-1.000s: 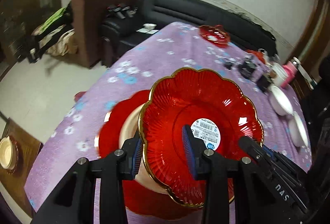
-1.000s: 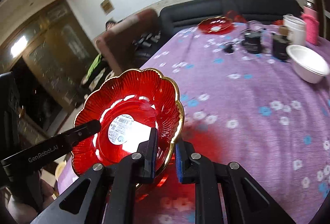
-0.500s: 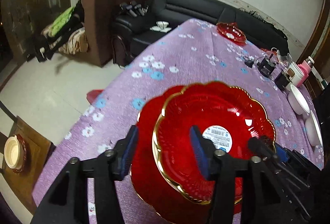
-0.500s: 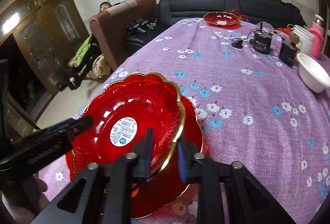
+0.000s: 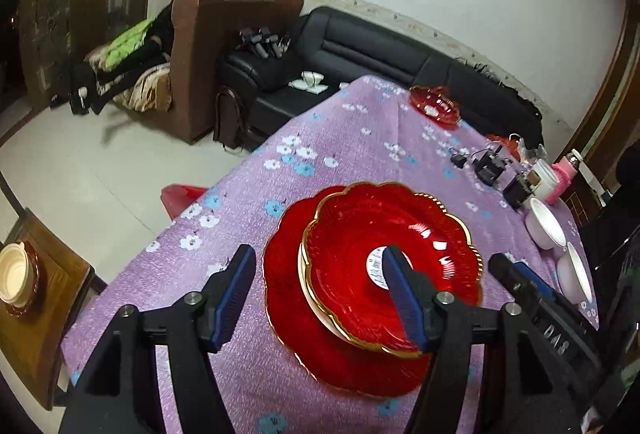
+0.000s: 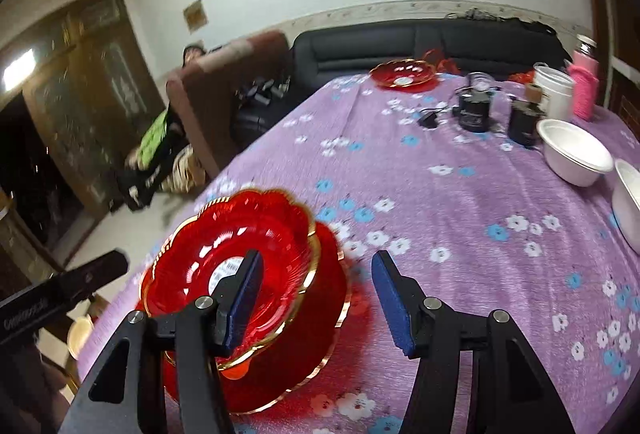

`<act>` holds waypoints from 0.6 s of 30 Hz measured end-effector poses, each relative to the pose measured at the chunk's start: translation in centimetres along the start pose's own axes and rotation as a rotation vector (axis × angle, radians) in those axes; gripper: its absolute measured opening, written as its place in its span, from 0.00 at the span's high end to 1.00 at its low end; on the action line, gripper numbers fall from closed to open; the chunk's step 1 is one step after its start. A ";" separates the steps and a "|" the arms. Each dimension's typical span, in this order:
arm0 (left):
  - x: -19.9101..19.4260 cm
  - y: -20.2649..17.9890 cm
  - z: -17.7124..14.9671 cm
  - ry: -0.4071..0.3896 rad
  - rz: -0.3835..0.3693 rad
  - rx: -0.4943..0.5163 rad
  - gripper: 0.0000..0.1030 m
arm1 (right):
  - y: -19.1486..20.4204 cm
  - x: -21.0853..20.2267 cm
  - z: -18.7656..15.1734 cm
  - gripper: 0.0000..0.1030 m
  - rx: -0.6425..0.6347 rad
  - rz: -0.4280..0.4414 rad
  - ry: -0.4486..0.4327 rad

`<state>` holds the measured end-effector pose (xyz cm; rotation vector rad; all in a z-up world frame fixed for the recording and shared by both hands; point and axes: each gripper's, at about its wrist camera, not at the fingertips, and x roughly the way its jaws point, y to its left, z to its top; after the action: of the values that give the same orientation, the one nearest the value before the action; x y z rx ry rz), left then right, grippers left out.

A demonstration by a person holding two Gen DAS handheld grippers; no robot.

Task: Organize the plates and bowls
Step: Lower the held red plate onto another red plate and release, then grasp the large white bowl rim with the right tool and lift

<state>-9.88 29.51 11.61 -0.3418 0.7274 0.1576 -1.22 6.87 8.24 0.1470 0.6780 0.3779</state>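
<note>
A red scalloped plate [image 5: 360,246] [image 6: 256,234] with a gold rim and a white label lies on a wider red plate [image 5: 288,318] [image 6: 324,314] near the table's front corner. My left gripper [image 5: 320,298] is opening; the stack's left edge lies between its blue pads, which do not touch it. My right gripper [image 6: 318,298] is opening too, with the stack's right edge between its pads, untouched. Each view shows the other gripper beside the stack. Another red plate [image 5: 434,104] [image 6: 402,74] sits at the table's far end.
Two white bowls [image 6: 572,150] [image 6: 628,202] stand at the right edge of the purple flowered tablecloth [image 6: 460,218]. Black chargers [image 6: 474,110], a white cup [image 6: 554,90] and a pink bottle [image 6: 584,86] crowd the far right. A chair with a bowl [image 5: 16,274] stands left of the table.
Both grippers held the scalloped red plate above the lower plate; it now rests on it. Both have let go, opened their jaws and drawn back a little.
</note>
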 end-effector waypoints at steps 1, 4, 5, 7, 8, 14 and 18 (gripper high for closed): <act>-0.5 -0.2 0.0 -0.009 0.000 0.009 0.33 | -0.8 -0.5 0.1 0.40 0.016 -0.003 -0.008; -2.0 -1.2 -0.2 -0.047 -0.005 0.039 0.30 | -2.4 -1.6 0.0 0.41 0.039 -0.018 -0.014; -2.4 -1.6 -0.2 -0.058 -0.006 0.051 0.29 | -2.8 -1.9 -0.1 0.41 0.045 -0.024 -0.016; -3.4 -2.8 -0.4 -0.090 -0.009 0.081 0.24 | -3.9 -2.6 -0.6 0.40 0.055 -0.037 -0.016; -3.8 -3.3 -0.5 -0.107 -0.013 0.097 0.21 | -4.3 -2.8 -0.8 0.40 0.060 -0.044 -0.014; -5.1 -8.1 -1.9 -0.153 -0.056 0.241 0.18 | -7.5 -3.5 -2.1 0.40 0.090 -0.081 0.006; -4.9 -11.2 -2.9 -0.117 -0.114 0.306 0.18 | -9.4 -3.8 -2.5 0.40 0.124 -0.092 0.008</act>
<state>-12.44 17.93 15.72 -0.0806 0.6033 -0.0417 -2.78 -3.20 6.11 0.2315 0.7137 0.2488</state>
